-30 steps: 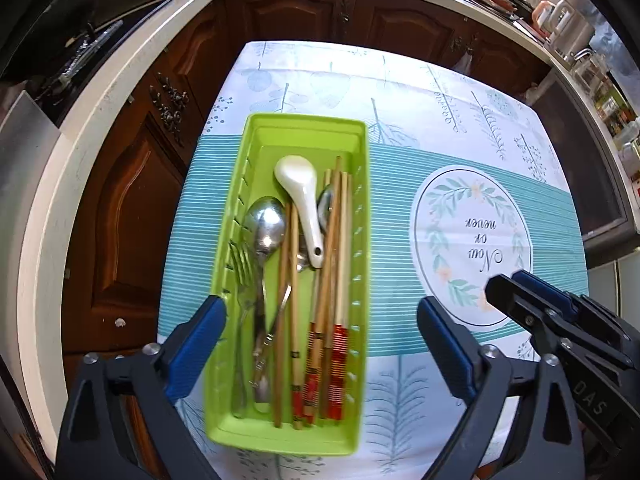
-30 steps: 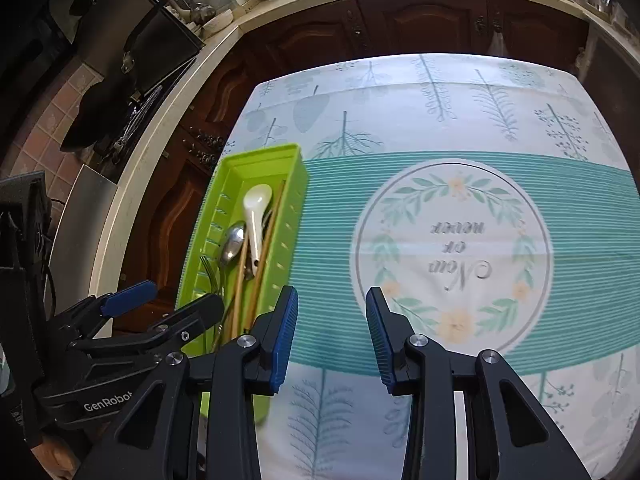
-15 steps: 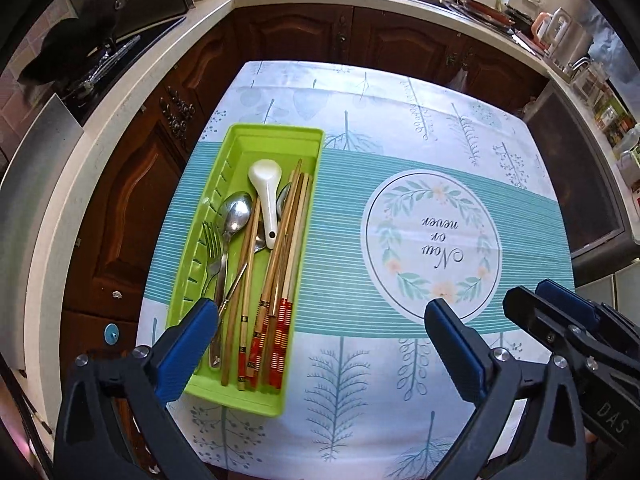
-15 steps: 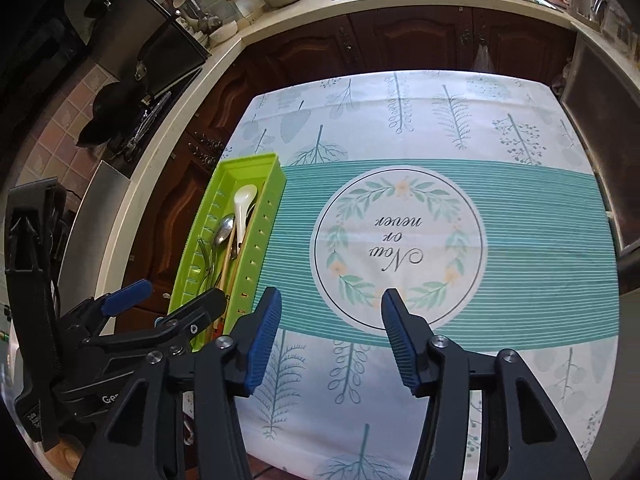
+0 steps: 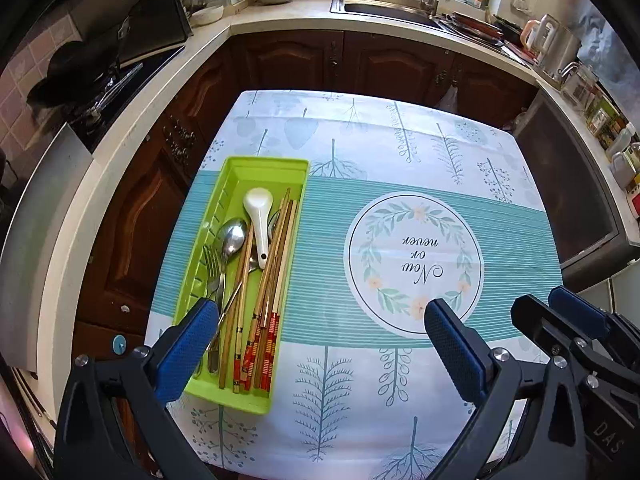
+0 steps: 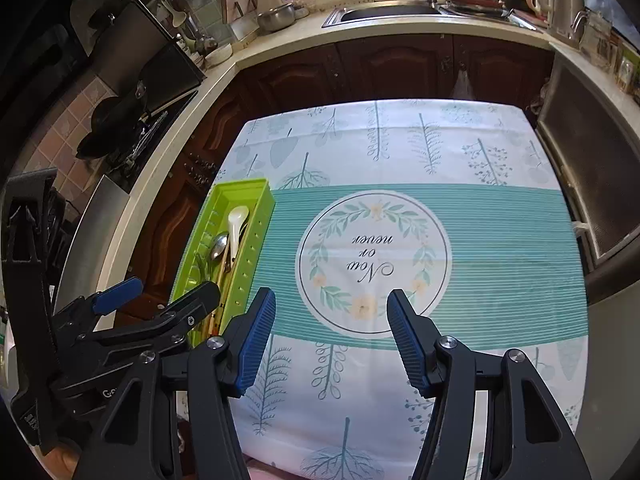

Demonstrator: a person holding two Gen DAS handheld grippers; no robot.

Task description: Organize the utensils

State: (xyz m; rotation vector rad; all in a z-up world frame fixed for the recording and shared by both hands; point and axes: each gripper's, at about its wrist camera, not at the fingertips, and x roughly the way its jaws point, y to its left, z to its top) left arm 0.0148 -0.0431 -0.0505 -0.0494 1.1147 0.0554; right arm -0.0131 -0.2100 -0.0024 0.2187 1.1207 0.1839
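A green tray [image 5: 240, 172] lies on the left side of the table. It holds a white ceramic spoon [image 5: 258, 208], a metal spoon [image 5: 231, 236], a fork [image 5: 212, 264] and several wooden chopsticks [image 5: 276, 280]. The tray also shows in the right wrist view [image 6: 256, 240]. My left gripper [image 5: 320, 344] is open and empty, above the table's near edge, its left finger over the tray's near end. My right gripper [image 6: 332, 336] is open and empty, above the near middle of the table.
The table wears a white and teal cloth [image 5: 416, 256] with a round wreath print. Dark wooden cabinets [image 5: 288, 60] and a pale counter wrap the far and left sides. A sink [image 5: 384, 10] sits at the back, a stove with a pan [image 5: 88, 76] at the left.
Both grippers have pulled back and up from the table, so more of the kitchen shows. The right gripper has opened wider. The utensils in the tray have not moved.
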